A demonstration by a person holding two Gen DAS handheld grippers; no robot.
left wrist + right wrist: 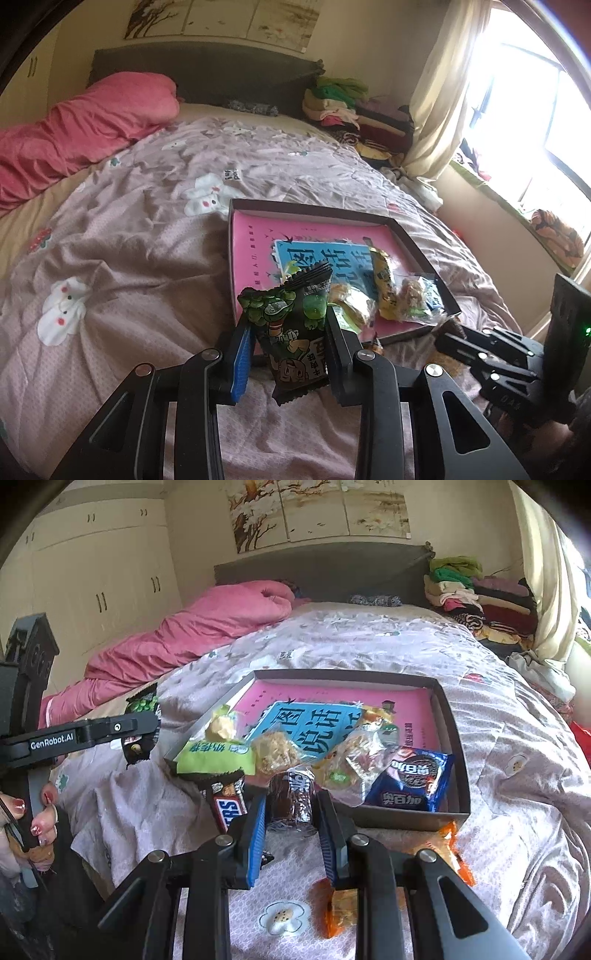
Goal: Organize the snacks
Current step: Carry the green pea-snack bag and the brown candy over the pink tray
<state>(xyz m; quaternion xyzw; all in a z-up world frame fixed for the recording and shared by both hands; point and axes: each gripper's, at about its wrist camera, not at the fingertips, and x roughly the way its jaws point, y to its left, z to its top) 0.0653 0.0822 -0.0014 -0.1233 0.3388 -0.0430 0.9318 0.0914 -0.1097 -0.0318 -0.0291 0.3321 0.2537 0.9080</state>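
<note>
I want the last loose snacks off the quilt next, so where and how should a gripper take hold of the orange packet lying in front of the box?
The orange packet lies flat on the quilt just outside the box's near wall. Grip across its narrow width near the middle, coming from above, angled down; flat as it lies, the crinkled edges are the easiest purchase. The right gripper is already shut on a dark snack, so free that first.

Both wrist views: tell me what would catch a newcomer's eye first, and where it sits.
First, the shallow dark box on the floral quilt, its pink-and-blue book buried under snack packets, with a blue cookie packet at its near right corner. Next, each gripper grips a snack: the left gripper a green pea packet, the right gripper a dark foil-wrapped snack. A pink duvet lies along the far left.
</note>
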